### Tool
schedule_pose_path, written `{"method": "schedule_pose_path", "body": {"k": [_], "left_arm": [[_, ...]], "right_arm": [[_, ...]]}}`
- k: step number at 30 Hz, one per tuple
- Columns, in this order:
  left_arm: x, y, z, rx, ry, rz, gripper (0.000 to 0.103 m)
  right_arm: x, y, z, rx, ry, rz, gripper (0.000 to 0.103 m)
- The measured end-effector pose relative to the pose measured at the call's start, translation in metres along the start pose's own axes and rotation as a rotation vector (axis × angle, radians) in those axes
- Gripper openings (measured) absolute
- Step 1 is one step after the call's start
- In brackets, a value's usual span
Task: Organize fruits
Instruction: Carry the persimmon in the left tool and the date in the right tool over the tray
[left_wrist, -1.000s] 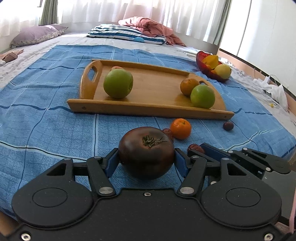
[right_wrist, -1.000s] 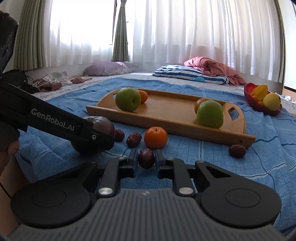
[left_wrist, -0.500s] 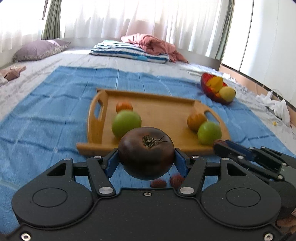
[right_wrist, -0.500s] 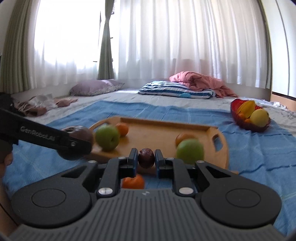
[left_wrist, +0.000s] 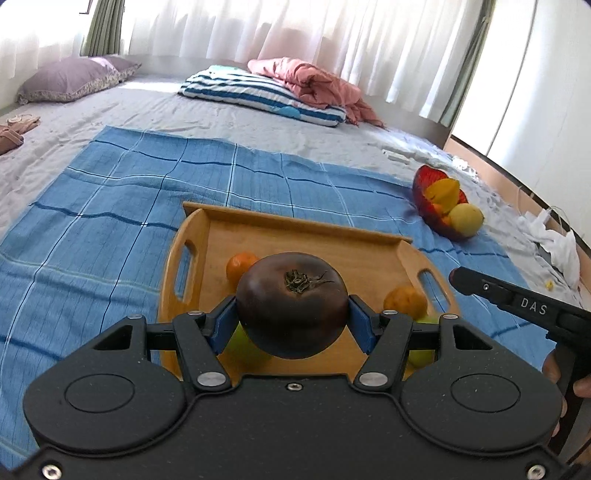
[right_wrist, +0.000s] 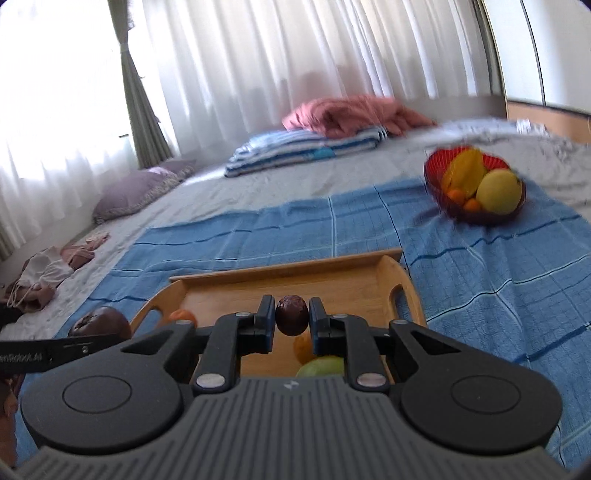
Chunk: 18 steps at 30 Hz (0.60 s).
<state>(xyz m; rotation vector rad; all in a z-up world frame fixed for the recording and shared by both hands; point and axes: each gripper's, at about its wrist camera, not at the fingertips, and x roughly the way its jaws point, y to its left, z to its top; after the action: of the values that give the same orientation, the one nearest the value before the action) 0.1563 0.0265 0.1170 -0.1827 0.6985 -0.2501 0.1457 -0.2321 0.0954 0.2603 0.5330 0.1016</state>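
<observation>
My left gripper (left_wrist: 291, 325) is shut on a big dark purple tomato (left_wrist: 291, 302) and holds it above the near part of the wooden tray (left_wrist: 295, 229). My right gripper (right_wrist: 291, 323) is shut on a small dark red date (right_wrist: 291, 319), also held over the tray (right_wrist: 332, 284). On the tray lie two oranges (left_wrist: 242, 267) (left_wrist: 406, 302) and two green apples (left_wrist: 243, 347), partly hidden behind the fingers. The tomato also shows at the left of the right wrist view (right_wrist: 99, 321). The right gripper's arm shows at the right of the left wrist view (left_wrist: 517, 299).
A red bowl (left_wrist: 424, 192) with yellow fruit stands to the right of the tray on a blue checked cloth (left_wrist: 110, 221). A striped pillow (left_wrist: 258, 96), a pink blanket and a purple pillow (left_wrist: 70, 79) lie further back by the curtains.
Both grippers have risen from the cloth with their fruit and moved forward over the tray. The loose fruit on the cloth has dropped out of view.
</observation>
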Motion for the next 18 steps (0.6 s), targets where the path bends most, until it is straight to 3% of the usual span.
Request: {"method": "schedule_pose_path", "body": {"k": [6,18], "left_arm": [[0.042,0.002,0.031,-0.001,0.032,0.046,0.06],[0.133,0.015,0.064,-0.023,0.128,0.129,0.06]], "right_arm": [[0.044,-0.02,0.022,0.088,0.097,-0.015,0.022],[0.108,-0.036,0.026,0.095,0.214,-0.078,0.022]]}}
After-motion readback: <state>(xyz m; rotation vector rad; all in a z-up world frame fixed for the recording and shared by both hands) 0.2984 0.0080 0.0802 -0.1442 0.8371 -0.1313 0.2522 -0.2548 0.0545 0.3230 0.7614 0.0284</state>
